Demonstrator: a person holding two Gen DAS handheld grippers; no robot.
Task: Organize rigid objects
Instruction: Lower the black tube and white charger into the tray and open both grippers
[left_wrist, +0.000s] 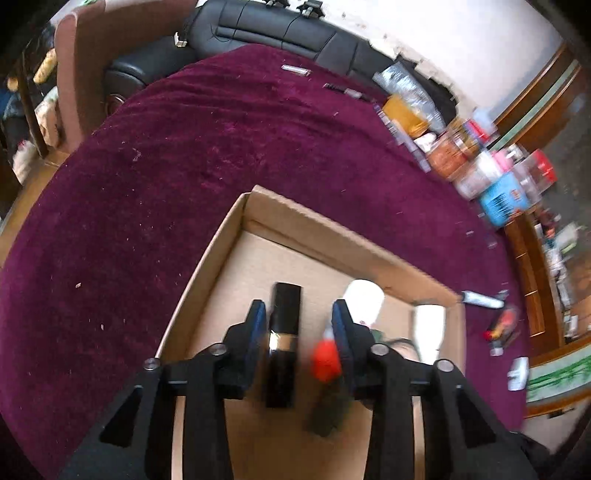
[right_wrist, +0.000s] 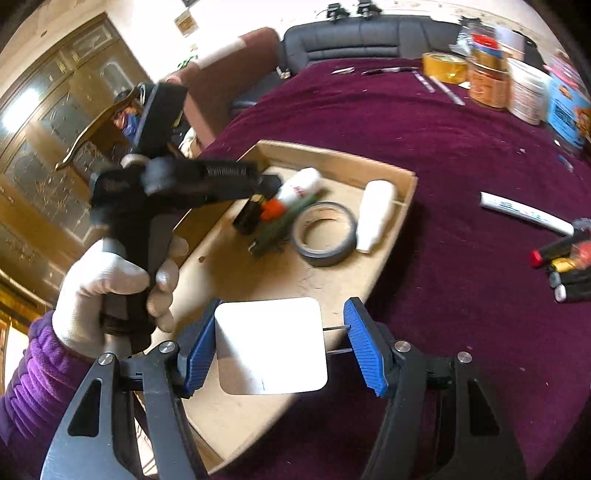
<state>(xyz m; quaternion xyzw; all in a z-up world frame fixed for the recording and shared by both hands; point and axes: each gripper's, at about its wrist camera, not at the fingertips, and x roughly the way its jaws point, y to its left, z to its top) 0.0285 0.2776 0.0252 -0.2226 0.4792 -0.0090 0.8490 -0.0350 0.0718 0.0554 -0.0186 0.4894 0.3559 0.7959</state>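
Burgundy velvet covers the tabletop (right_wrist: 424, 155) under a shallow cardboard tray (right_wrist: 404, 192). Left hand-held gripper (left_wrist: 299, 325) stands parted around a released black rectangular tube (left_wrist: 282, 339); right hand-held gripper (right_wrist: 277, 343) clamps a white square card (right_wrist: 271, 347), best lowered flat into the tray's bare near corner.

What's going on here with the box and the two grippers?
A person is sorting loose items into a shallow cardboard box on a purple cloth. The left gripper is open above a black case and an orange-capped item that already lie in the box, beside a tape roll and two white bottles. The right gripper carries a flat white square item over the box's near end; a gap shows at one pad. Pens and markers remain on the cloth.
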